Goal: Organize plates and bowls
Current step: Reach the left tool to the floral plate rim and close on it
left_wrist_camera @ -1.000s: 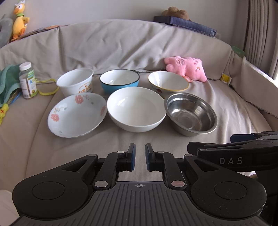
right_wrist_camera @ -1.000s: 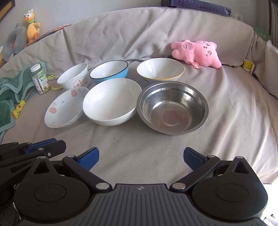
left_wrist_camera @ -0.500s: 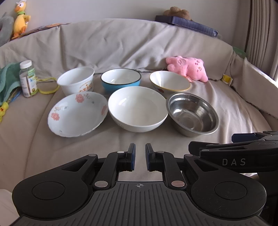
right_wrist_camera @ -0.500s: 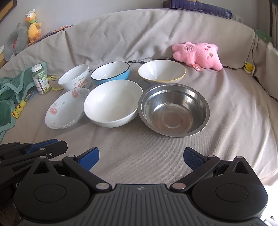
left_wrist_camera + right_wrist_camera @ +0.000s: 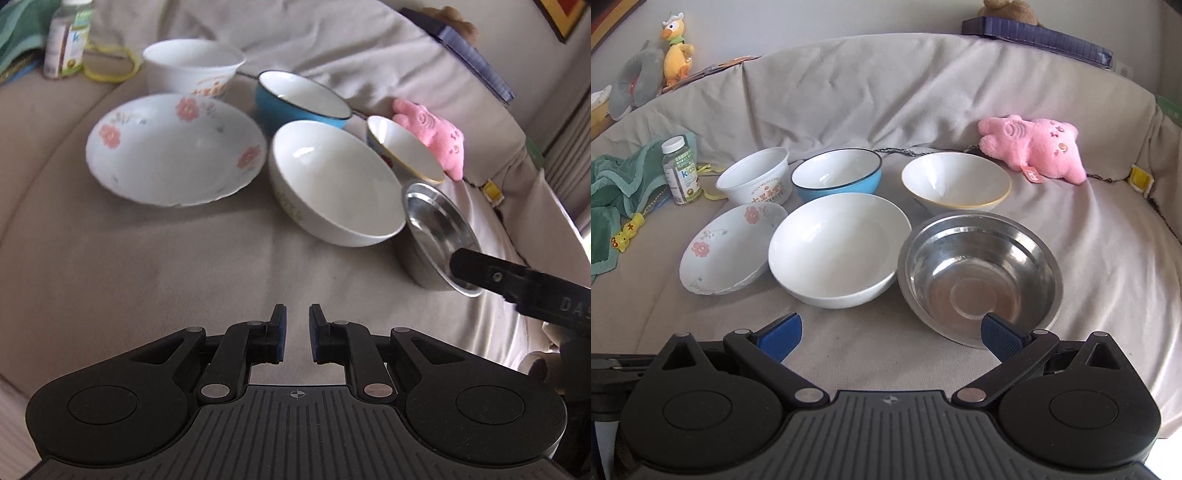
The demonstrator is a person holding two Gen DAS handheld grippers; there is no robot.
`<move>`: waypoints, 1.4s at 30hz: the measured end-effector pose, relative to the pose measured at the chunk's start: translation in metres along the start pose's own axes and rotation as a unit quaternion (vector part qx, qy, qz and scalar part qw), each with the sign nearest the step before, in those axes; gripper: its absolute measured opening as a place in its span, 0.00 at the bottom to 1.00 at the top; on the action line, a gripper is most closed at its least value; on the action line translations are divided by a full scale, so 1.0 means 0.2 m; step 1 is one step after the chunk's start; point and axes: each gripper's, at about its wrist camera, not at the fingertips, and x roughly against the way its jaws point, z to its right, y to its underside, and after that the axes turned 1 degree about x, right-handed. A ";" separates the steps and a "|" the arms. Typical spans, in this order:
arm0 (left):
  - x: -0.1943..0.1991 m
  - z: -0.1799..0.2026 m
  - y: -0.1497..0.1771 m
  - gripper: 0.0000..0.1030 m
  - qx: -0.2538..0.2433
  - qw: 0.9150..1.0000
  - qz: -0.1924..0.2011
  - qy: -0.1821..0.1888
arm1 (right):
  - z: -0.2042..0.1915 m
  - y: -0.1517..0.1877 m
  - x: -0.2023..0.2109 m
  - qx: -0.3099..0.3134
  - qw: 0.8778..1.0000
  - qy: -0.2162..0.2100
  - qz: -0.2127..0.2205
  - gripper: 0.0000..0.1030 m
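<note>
Both grippers have come in toward the dishes since the earlier frames, the left one dropping lower and rolling so that its view now tilts across the sofa, the right one easing closer to the steel bowl. Nearest the lens in the left wrist view, the left gripper [image 5: 296, 334] has its blue pads drawn in to a narrow slot with nothing between them, hanging over bare sofa cover [image 5: 147, 280]. It will need to open before it can take any rim. The right gripper [image 5: 891, 334] stands wide apart and empty, its right finger showing over the near rim of the stainless steel bowl [image 5: 979, 275], though whether it touches cannot be told. Beside that bowl, in the front row, sit the large white bowl [image 5: 838, 249] and the flowered plate [image 5: 733, 247], each just beside its neighbour. Behind them stand the printed paper bowl [image 5: 757, 181], the blue bowl [image 5: 836, 173] and the yellow-rimmed bowl [image 5: 956, 181]. Farther back lie a pink plush toy [image 5: 1034, 147], a vitamin bottle [image 5: 679, 170] and a green towel [image 5: 617, 195]. The step in hand looks like a first reach for a rim. A good grasp likely means straddling the steel rim, one finger inside and one outside, and closing firmly, since polished metal may slip. Lifting straight up should keep it from nudging the white bowl on the soft cushion.
</note>
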 end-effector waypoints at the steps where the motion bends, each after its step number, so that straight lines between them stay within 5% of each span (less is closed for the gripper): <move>1: -0.02 -0.04 0.00 0.14 0.010 1.000 0.001 0.005 | -0.01 -0.01 -0.02 0.003 1.000 -0.010 -0.001 1.00; 8: -0.11 -0.25 -0.04 0.15 0.101 0.986 -0.028 0.129 | -0.08 -0.16 -0.21 0.022 0.999 -0.040 -0.011 1.00; 12: -0.09 -0.32 -0.10 0.15 0.121 0.988 0.000 0.092 | -0.16 -0.23 -0.26 0.065 0.997 -0.033 -0.002 1.00; 18: 0.05 -0.62 -0.32 0.15 0.168 0.977 0.131 -0.009 | -0.31 -0.25 -0.34 0.096 0.992 -0.085 -0.014 0.99; 22: -0.03 -0.74 -0.50 0.15 0.148 0.977 0.144 -0.048 | -0.43 -0.20 -0.40 0.086 0.990 -0.111 -0.032 0.75; 24: -0.08 -0.80 -0.54 0.15 0.156 0.976 0.144 -0.043 | -0.48 -0.17 -0.44 0.065 0.988 -0.127 -0.050 0.60; 29: -0.19 -0.87 -0.55 0.15 0.157 0.978 0.136 -0.004 | -0.59 -0.12 -0.54 -0.003 0.988 -0.135 -0.072 0.52; 34: -0.19 -0.89 -0.52 0.13 0.147 0.979 0.141 0.004 | -0.68 -0.13 -0.65 -0.016 0.992 -0.099 -0.071 0.49; 39: -0.15 -0.99 -0.48 0.10 0.195 0.965 0.168 0.042 | -0.74 -0.17 -0.74 -0.014 0.994 -0.081 -0.071 0.46; 42: -0.12 -0.97 -0.48 0.10 0.182 0.966 0.180 0.032 | -0.76 -0.17 -0.76 -0.007 0.995 -0.075 -0.072 0.46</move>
